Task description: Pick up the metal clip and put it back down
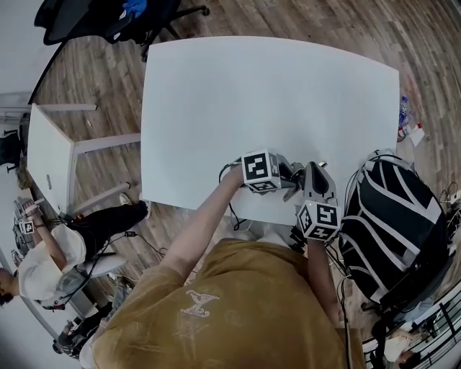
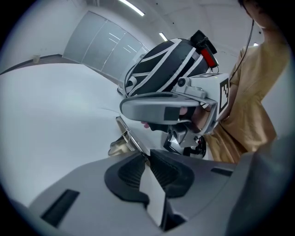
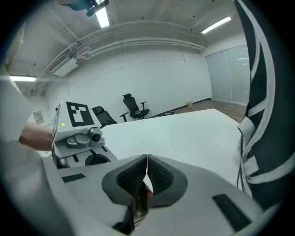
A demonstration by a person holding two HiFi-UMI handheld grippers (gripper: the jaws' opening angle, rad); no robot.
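Observation:
The metal clip (image 2: pixel 125 138) is a thin silver piece lying low over the white table (image 1: pixel 266 94). In the left gripper view its near end runs in between the tips of the black ribbed pads (image 2: pixel 131 173). My left gripper (image 2: pixel 145 156) is shut on that end. The head view has this gripper (image 1: pixel 294 175) near the table's front edge, pointing right, and the clip itself is hidden there. My right gripper (image 3: pixel 146 159) is shut, its pads touching at the tips with nothing between them. It (image 1: pixel 317 169) points away from me, just right of the left one.
A black backpack with white stripes (image 1: pixel 396 216) stands off the table's right corner, close to the right gripper. An office chair (image 1: pixel 108 18) is at the far left, a smaller white table (image 1: pixel 50 155) to the left, and a seated person (image 1: pixel 50 267) beyond it.

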